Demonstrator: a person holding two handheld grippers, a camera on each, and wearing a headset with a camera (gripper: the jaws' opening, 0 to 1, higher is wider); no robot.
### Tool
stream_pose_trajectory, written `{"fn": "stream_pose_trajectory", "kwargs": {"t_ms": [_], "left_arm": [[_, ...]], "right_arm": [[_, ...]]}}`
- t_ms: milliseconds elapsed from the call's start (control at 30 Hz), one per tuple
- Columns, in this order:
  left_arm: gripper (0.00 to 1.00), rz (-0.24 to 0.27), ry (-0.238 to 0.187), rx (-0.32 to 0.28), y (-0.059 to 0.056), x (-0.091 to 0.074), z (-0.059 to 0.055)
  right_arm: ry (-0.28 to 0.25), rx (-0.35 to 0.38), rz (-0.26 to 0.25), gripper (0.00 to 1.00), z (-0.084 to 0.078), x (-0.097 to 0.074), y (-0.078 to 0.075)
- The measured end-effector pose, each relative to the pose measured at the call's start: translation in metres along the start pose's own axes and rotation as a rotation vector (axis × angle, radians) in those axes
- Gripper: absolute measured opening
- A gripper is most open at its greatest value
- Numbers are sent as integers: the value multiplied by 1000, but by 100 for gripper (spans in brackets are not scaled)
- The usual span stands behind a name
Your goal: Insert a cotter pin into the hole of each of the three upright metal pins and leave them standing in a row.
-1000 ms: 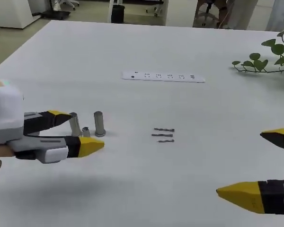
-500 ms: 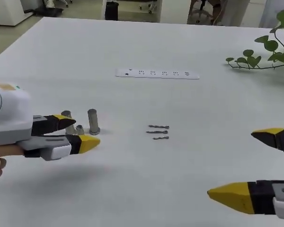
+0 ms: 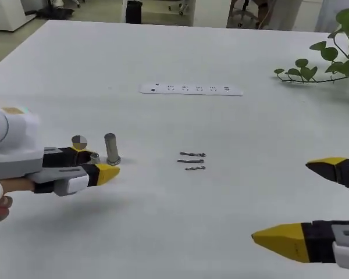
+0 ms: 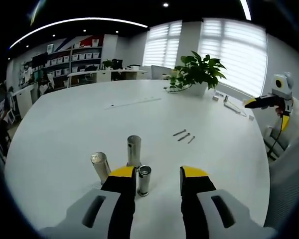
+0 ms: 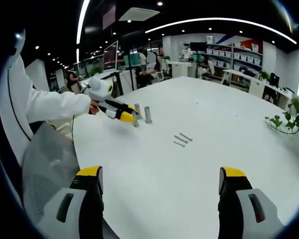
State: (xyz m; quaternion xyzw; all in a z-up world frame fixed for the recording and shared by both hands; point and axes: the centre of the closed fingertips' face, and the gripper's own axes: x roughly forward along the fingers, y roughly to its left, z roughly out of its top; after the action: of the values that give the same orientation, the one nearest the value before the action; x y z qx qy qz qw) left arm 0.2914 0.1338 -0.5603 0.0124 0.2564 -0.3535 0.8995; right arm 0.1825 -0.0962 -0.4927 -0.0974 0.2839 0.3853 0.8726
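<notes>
the left gripper (image 3: 96, 161) points right from the left side, held level just above the table (image 3: 180, 232), its jaws partly open and gripping nothing. the short metal pin (image 4: 144, 179) stands upright in the gap, just beside the far jaw; i cannot tell whether it touches. the tall pin (image 3: 110, 149) stands upright just past the jaw tips, and a third pin (image 3: 79, 142), seemingly tilted, sits on the far side of the far jaw. closing now would likely catch the short pin across its upright axis, and this gripper is plainly the nearer to it. the three cotter pins (image 3: 191, 161) lie flat, long axes left to right, well to the right, none inserted yet. the right gripper (image 3: 282, 200), wide open and empty, points left at the near right
</notes>
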Motion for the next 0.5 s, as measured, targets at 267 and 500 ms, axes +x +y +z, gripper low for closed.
{"fn": "stream_pose_trajectory", "kwargs": {"t_ms": [267, 500], "left_arm": [[16, 49, 25, 32, 9, 2, -6], [6, 59, 26, 33, 13, 1, -7]], "right_arm": [[-11, 22, -3, 96, -1, -1, -3], [-16, 29, -9, 96, -2, -3, -3]]}}
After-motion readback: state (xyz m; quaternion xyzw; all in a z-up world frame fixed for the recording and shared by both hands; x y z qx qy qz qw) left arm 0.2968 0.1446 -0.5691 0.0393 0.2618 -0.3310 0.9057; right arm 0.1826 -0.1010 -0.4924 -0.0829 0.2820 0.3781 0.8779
